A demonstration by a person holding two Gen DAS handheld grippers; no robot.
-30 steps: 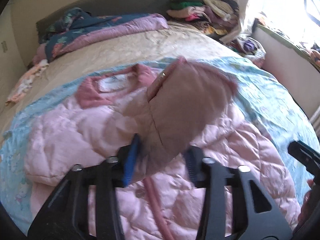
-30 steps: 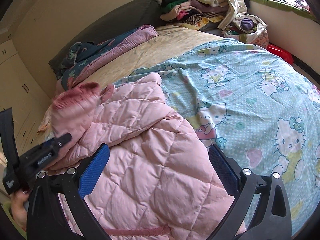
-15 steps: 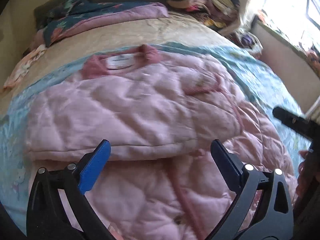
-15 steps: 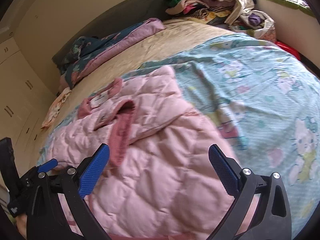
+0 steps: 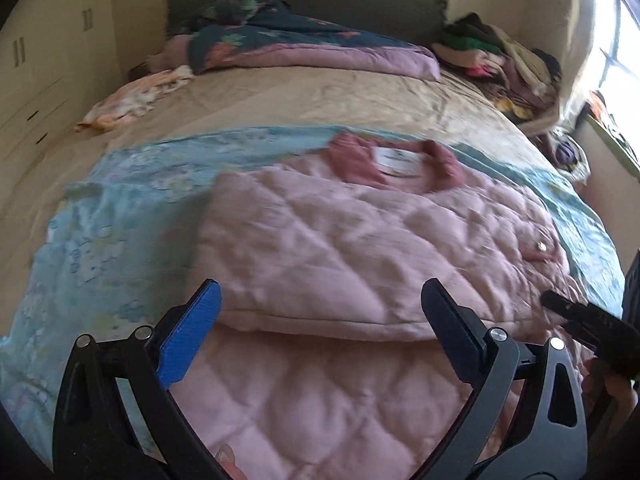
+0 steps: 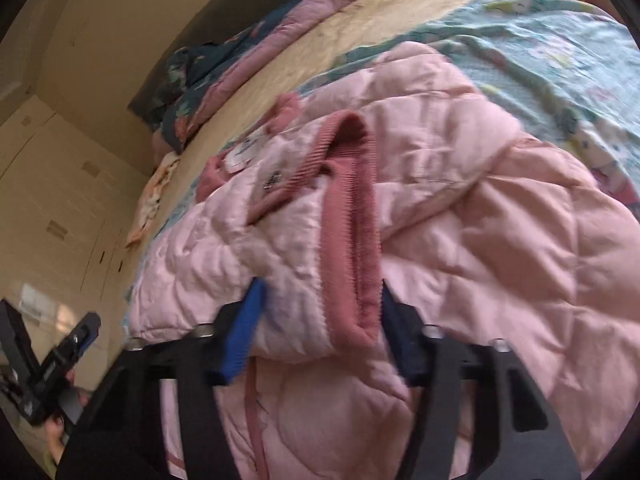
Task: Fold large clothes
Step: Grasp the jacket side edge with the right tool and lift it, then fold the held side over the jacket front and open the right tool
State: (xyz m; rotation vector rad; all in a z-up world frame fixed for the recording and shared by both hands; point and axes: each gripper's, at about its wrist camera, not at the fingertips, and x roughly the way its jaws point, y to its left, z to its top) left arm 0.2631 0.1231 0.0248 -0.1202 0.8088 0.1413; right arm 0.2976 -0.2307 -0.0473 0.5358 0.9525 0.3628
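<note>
Left claw (image 5: 320, 320) gapes; right claw (image 6: 320, 316) closing around jacket cuff (image 6: 352, 240) on bed (image 5: 320, 96).

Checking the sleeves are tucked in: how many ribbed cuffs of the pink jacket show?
1. A dark pink ribbed cuff lies on top of the pink jacket, between the closing pads of the right tool. The other may be hidden underneath.

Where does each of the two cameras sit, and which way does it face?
Left wrist: on the left gripper, jaws wide and empty, facing down the bed toward the headboard; the right gripper shows at the right edge.
Right wrist: on the right gripper, jaws closing around the ribbed cuff; the left gripper shows lower left.
Shared: the pink quilted jacket and blue sheet.
</note>
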